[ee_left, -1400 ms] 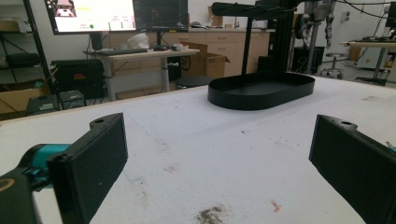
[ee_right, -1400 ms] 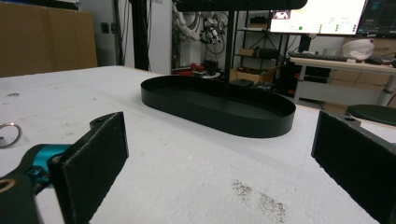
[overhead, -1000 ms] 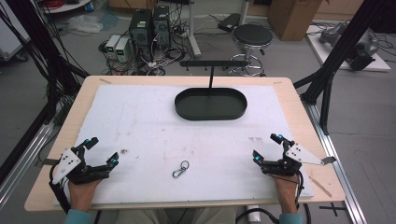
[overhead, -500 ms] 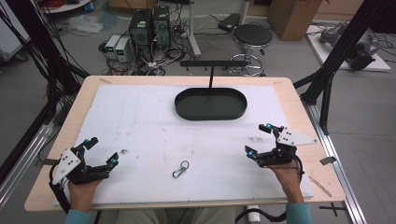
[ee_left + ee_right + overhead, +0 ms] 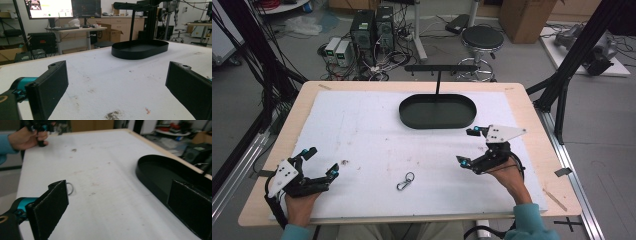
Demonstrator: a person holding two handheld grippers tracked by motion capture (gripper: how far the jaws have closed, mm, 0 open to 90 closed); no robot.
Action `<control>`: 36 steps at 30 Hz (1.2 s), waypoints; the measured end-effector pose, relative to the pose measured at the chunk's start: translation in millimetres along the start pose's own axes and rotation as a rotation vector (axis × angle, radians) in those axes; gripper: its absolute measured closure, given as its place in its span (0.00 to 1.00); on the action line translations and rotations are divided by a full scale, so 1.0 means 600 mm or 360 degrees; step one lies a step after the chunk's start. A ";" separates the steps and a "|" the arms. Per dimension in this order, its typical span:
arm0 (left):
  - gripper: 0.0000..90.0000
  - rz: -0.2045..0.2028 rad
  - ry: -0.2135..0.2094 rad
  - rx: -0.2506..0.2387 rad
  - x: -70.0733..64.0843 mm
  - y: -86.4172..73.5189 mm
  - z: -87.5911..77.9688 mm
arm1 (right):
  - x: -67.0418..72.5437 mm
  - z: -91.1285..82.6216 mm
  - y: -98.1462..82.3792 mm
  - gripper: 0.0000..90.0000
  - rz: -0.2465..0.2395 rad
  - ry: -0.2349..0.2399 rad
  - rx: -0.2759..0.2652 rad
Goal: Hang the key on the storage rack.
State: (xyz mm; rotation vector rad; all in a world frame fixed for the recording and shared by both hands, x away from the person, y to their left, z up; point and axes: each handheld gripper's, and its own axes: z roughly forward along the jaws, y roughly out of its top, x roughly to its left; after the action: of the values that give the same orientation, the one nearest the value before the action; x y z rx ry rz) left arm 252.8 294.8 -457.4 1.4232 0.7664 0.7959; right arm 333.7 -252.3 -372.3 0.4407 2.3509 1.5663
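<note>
The small silver metal carabiner clip with its attached ring [image 5: 405,181] lies flat on the white-covered surface [image 5: 377,130], near the front edge and roughly midway between the two hands. Nothing touches it.

The left tongs [image 5: 318,162] rest at the front left corner of the surface, held in the person's left hand [image 5: 301,200]. Both jaws stand wide apart and hold nothing; in the left gripper view only stained white covering lies between them.

The right tongs [image 5: 470,146] hover to the right of the clip, well apart from it, just in front of the black oval metal tray [image 5: 438,111]. Their jaws are also spread wide and empty. In the right gripper view the ring of the clip [image 5: 70,188] shows just past the left-hand jaw, and the tray wall [image 5: 150,182] runs behind the right-hand jaw.

A black T-shaped stand [image 5: 439,70] rises from the tray's far side.
</note>
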 end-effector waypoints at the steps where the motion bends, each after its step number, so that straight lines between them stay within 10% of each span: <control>1: 0.05 0.0001 0.0000 0.0000 0.000 0.000 0.000 | 0.003 0.017 0.010 0.03 -0.0034 0.0073 0.0053; 15: 0.05 0.0004 0.0001 -0.0003 -0.001 0.000 0.000 | 0.021 0.121 0.051 0.03 -0.0174 0.0408 0.0296; 36: 0.05 0.0006 0.0002 -0.0005 -0.001 0.000 0.000 | 0.052 0.207 0.053 0.03 -0.0254 0.0583 0.0478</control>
State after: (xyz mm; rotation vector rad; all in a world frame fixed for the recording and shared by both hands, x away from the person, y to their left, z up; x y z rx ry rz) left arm 252.3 294.3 -457.4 1.4223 0.7631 0.8006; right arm 357.4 -124.0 -391.0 0.0197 2.8329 1.3153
